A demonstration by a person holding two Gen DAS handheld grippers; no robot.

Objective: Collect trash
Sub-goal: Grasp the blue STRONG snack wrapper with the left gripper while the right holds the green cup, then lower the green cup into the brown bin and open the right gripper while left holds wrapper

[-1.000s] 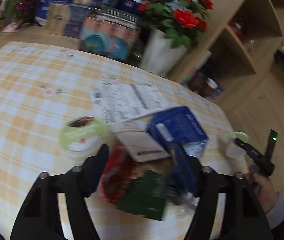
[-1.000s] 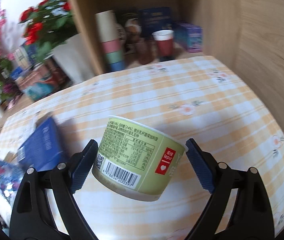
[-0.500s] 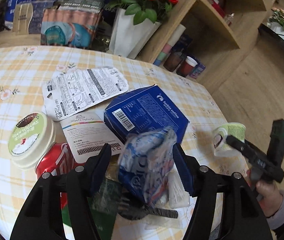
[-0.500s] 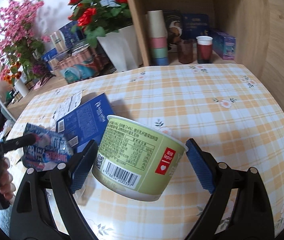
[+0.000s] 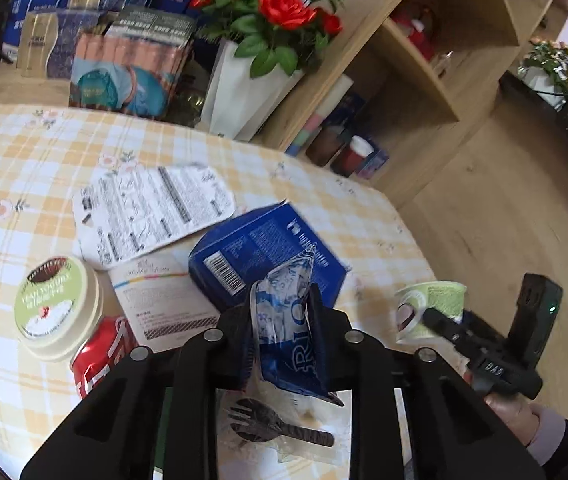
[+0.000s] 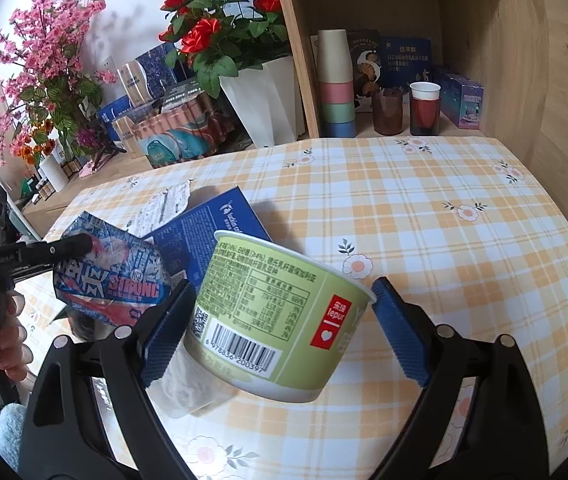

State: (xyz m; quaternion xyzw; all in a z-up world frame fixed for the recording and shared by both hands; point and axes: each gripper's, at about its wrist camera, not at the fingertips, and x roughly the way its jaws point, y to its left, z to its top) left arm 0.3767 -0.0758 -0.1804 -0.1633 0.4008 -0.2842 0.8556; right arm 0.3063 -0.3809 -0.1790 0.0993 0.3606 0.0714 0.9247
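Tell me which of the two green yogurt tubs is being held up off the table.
The lidless green tub, clamped sideways in the right gripper. The other tub sits on the table with its lid on, beside the red can.

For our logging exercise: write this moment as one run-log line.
left gripper: closing on blue wrapper | right gripper: holding green cup

Crumpled blue wrapper (image 5: 284,320) pinched upright; green cup (image 6: 272,320) held tilted.
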